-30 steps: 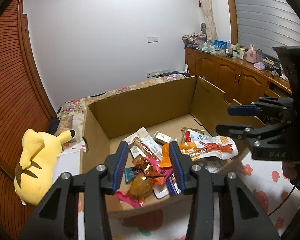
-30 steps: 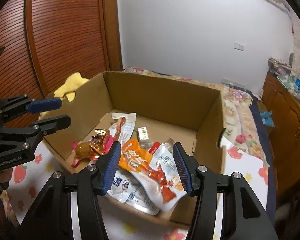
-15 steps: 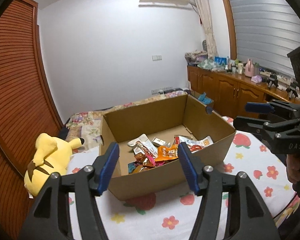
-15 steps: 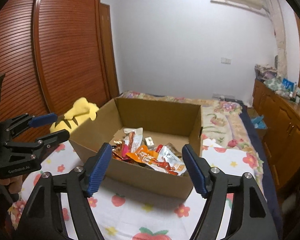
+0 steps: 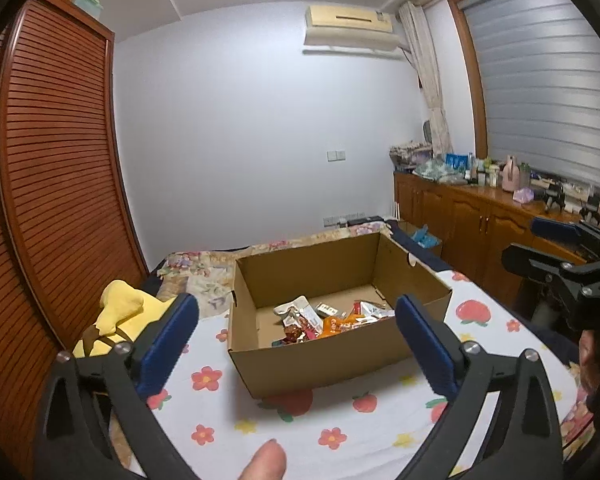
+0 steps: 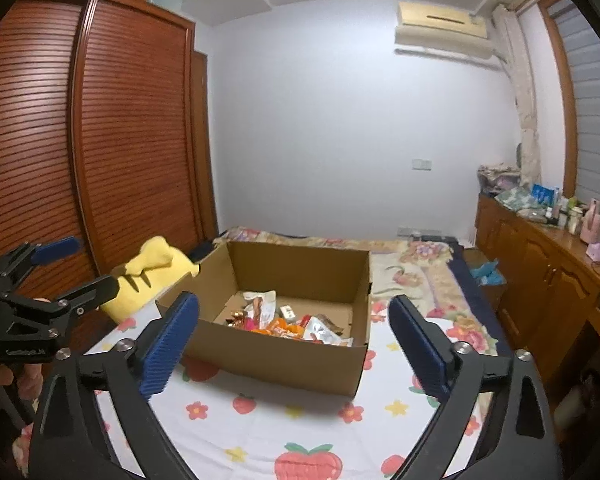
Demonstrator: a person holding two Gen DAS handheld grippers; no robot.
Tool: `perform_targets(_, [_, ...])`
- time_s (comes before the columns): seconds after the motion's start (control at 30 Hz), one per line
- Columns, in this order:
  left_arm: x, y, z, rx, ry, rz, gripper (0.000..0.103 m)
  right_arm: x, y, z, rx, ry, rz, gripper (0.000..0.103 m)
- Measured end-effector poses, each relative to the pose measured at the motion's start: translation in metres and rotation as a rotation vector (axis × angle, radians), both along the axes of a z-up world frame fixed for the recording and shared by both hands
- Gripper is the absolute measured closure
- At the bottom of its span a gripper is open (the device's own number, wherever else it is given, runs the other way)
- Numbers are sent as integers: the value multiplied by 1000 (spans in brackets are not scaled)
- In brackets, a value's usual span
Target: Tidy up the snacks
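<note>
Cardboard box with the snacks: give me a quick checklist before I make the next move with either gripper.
1. Left gripper open and holding nothing: ok.
2. Right gripper open and holding nothing: ok.
3. Cardboard box upright on the floral sheet, top open: ok.
4. Snack packets all inside the box, none on the sheet: ok.
5. Yellow plush toy outside the box, to its left: ok.
6. Snacks sorted inside: not ok, they lie in a loose pile.
</note>
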State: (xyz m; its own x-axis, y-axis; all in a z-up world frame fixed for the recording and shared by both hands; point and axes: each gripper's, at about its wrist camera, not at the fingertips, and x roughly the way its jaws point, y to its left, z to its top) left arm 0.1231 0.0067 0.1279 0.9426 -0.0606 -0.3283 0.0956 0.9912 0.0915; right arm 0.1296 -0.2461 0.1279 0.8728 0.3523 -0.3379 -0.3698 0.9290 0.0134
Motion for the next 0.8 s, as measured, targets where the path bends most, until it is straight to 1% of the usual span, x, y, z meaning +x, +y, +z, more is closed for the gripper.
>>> perform_targets(0.13, [-8, -1, 2, -3, -5, 22, 0, -14, -5, 4, 19, -26, -23, 0])
perform_targets(0.3, [-19, -3, -2, -2, -1, 18, 0, -25, -4, 2, 25, -40, -42, 0])
perform_targets(0.5, [-36, 2, -10, -28, 5, 23, 0, -41, -3, -5, 14, -65, -87, 0])
perform_targets(0.8, [-54, 11, -20, -61, -2, 54, 0, -53, -5, -18, 23, -49, -110, 0])
